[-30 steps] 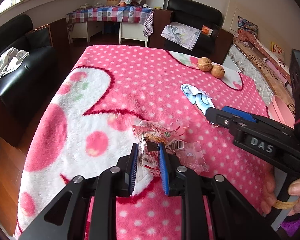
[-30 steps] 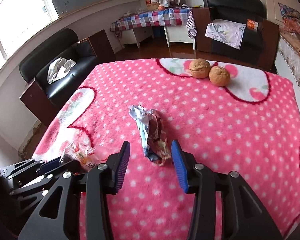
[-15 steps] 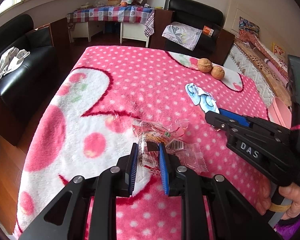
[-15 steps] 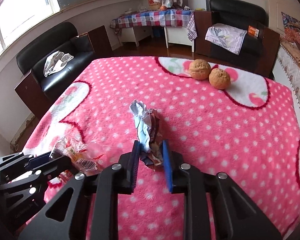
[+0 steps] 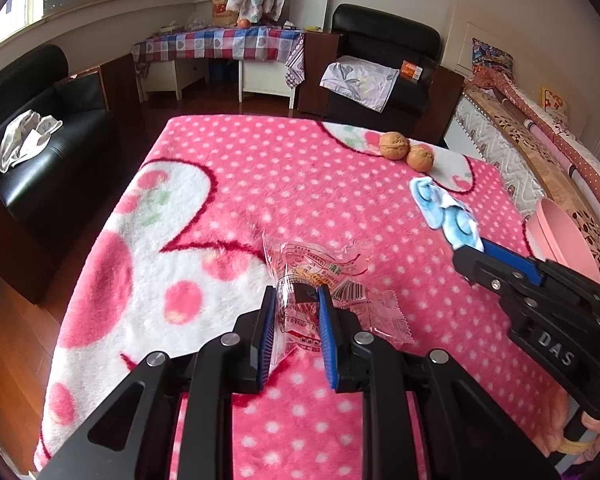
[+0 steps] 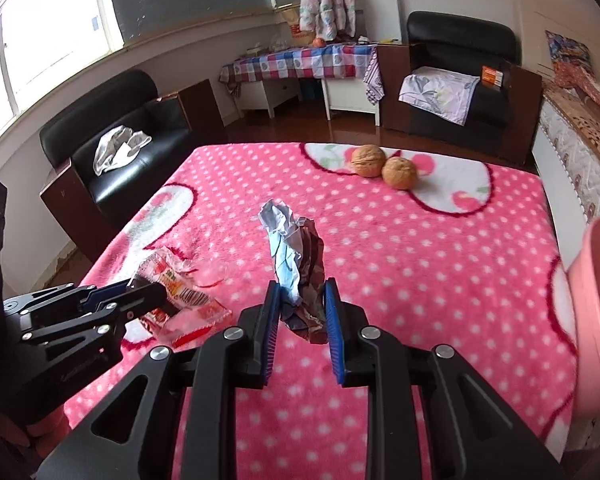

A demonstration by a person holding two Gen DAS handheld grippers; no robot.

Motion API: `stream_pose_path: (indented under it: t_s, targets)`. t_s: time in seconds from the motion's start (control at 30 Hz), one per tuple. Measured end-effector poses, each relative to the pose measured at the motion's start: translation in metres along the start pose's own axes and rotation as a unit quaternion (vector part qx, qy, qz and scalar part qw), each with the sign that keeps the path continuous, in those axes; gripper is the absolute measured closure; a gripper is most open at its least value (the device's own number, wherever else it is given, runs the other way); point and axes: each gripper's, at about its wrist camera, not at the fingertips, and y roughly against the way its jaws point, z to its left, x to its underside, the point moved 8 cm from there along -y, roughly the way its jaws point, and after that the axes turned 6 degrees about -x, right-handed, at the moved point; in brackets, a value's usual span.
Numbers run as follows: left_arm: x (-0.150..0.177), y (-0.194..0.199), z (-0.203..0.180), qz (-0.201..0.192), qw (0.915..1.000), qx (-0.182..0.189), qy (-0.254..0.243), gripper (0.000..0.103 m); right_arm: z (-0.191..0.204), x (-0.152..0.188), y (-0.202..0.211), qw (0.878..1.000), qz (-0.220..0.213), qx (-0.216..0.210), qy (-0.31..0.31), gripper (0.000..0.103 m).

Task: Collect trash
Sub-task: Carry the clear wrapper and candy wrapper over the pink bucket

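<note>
Looking along the left gripper [image 5: 296, 312], its blue pads are clenched on a clear printed snack wrapper [image 5: 316, 276], whose loose end trails on the pink dotted blanket [image 5: 260, 168] covering the bench. Off to the side, the right gripper [image 5: 466, 250] carries a crumpled blue-and-white wrapper [image 5: 444, 212] lifted above the blanket, close to a pink bin [image 5: 560, 236] at the bench edge. Two walnuts [image 5: 406, 151] sit touching each other near the far edge.

From the right wrist, the right gripper's jaws have just been closing and now grasp the crumpled wrapper [image 6: 296, 256], which stands upright between the pads. The bin's pink wall [image 6: 596, 312] rises at the frame's edge; the left gripper [image 6: 148, 292] shows holding the clear wrapper [image 6: 180, 292].

To do this step well, I judge: keep both grips firm, carry each wrapper fully over the bin's mouth before letting go, and lift the trailing clear film free of the fleece first.

Count: two wrappers, two walnuts, one bin, two grippers.
</note>
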Motion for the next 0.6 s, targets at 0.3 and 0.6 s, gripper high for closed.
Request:
stream_pose_path:
  t_s: [0.3,0.6]
  targets:
    - [-0.007,0.012,-0.019,-0.016,0.9998,0.003,-0.014,0.084,-0.017,0.005,0.029,0.999,-0.022,0.011,-0.022,0.080]
    - [-0.017,0.022,-0.037,-0.034,0.9990,0.004,-0.028,0.084,-0.031,0.007,0.047,0.998,-0.039,0.020,-0.039,0.080]
